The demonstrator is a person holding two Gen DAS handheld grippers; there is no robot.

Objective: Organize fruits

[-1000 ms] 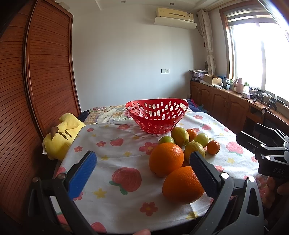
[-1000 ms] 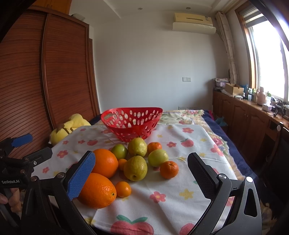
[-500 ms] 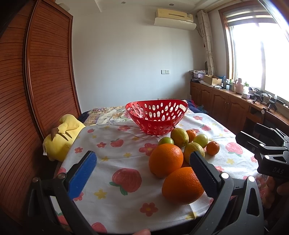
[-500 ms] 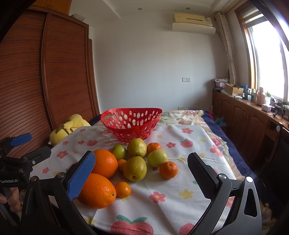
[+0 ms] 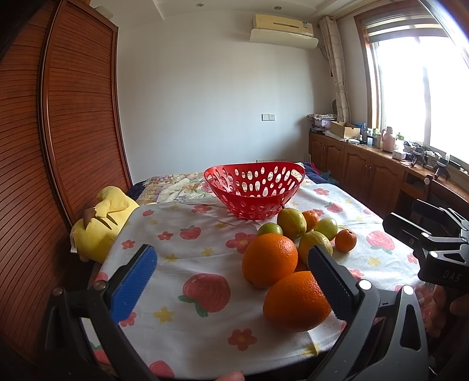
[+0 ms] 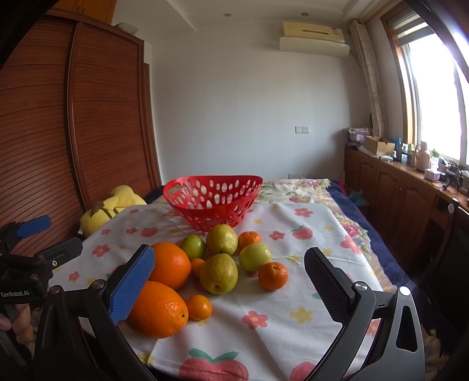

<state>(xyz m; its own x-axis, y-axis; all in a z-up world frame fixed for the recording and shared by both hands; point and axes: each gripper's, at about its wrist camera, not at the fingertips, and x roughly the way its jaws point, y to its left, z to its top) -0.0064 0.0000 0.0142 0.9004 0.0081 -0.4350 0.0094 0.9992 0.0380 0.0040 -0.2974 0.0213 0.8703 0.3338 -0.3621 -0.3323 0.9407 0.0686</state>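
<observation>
Both grippers, left [image 5: 231,274] and right [image 6: 228,274], gape wide, empty; fruit pile [image 6: 218,263] sits at 6 o'clock of red basket [image 6: 212,199].

- A yellow plush toy [image 5: 101,218] is lying ahead and to the left of the gripper, against the wooden slatted wardrobe [image 5: 73,123].
- A floral tablecloth [image 5: 190,258] is spreading out directly below and ahead of the gripper.
- An air conditioner [image 5: 283,27] is hanging high on the white wall far ahead.
- A curtain [image 5: 337,67] is hanging beside the bright window [image 5: 422,88] off to the right.
- A cardboard box [image 5: 344,129] is sitting on the wooden cabinets [image 5: 366,173] far to the right.
</observation>
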